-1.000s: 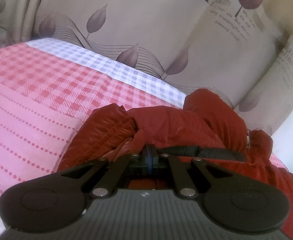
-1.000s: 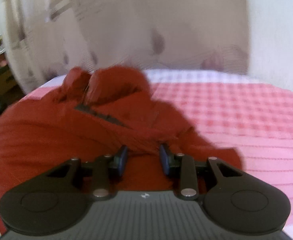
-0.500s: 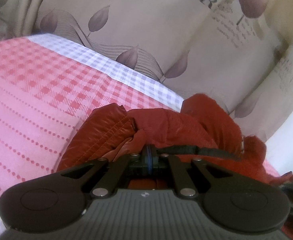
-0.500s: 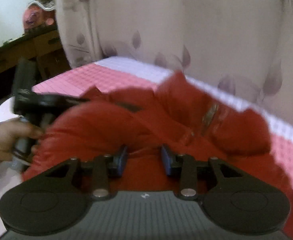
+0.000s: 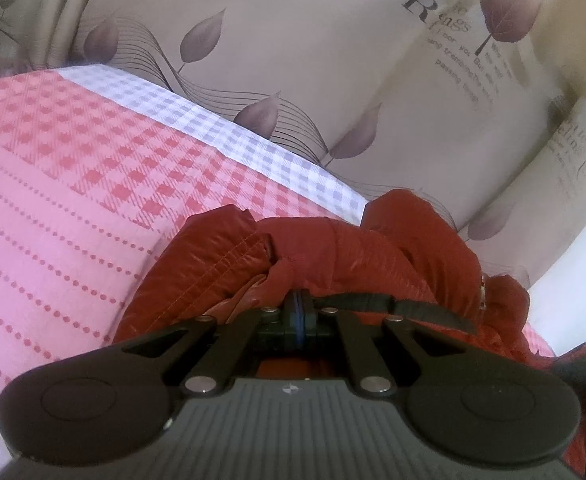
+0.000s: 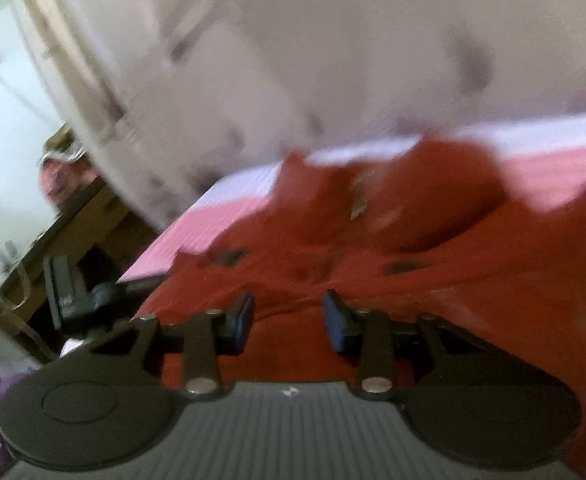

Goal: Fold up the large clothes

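My left hand-held gripper (image 5: 301,312) is clamped on a fold of the red padded jacket (image 5: 333,252), which lies bunched on the pink checked bed (image 5: 73,184) in front of the leaf-print curtain (image 5: 293,60). My right hand-held gripper (image 6: 289,316) has just been opening; its blue pads (image 6: 335,320) stand apart over the red fabric, pressing nothing. The jacket is still crumpled, with no flat fold visible. I judge the folding barely begun: spreading, sleeves and final folds remain.

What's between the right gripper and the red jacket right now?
Nothing visible. The right gripper hangs directly over the red jacket, its jaws apart with bare jacket fabric showing in the gap; they have just been opening.
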A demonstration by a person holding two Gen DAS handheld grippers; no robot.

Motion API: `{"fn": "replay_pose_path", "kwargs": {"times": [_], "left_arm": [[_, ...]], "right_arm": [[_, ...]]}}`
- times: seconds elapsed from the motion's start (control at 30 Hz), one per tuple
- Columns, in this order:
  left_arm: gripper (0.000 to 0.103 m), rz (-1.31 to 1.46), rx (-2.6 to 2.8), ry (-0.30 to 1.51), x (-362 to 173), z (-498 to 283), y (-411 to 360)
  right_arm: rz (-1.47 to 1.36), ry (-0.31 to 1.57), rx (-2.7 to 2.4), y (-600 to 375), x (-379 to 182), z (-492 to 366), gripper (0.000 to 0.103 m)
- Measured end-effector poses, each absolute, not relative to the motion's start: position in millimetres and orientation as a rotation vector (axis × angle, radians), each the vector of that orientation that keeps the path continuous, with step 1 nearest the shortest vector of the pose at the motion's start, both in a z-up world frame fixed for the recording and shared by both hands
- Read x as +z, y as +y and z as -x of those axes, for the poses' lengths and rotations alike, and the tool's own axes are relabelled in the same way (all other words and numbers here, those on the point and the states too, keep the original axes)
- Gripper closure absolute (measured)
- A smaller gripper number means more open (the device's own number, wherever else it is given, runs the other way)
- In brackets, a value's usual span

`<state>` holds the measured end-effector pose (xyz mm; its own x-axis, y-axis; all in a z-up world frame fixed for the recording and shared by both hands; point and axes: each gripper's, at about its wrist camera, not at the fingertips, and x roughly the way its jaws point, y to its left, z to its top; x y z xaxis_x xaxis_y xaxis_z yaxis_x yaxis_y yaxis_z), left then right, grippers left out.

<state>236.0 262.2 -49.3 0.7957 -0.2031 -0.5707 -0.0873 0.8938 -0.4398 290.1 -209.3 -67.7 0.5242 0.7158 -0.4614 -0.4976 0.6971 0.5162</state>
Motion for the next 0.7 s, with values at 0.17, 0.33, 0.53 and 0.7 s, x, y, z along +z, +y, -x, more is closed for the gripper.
{"fn": "replay_pose_path", "kwargs": {"times": [0.17, 0.33, 0.53, 0.7], "left_arm": [[0.092, 0.476, -0.068, 0.653, -49.5, -236.0, 262.4], [0.091, 0.475, -0.068, 0.653, -49.7, -236.0, 263.2], [0.092, 0.553, -0.103, 0.673, -44.6, -236.2, 276.3], [0.016, 0.492, -0.088, 0.567, 9.4, -204.0, 298.1]], "right_arm": [[-0.371, 0.722, 0.498, -277.7, -85.9, -296.4, 0.051], [-0.244, 0.701, 0.471, -279.7, -121.0, -285.8, 0.071], [-0.252, 0.714, 0.479, -290.2, -116.9, -286.8, 0.07], [-0.09, 0.499, 0.362, -284.2, -55.6, -225.8, 0.0]]}}
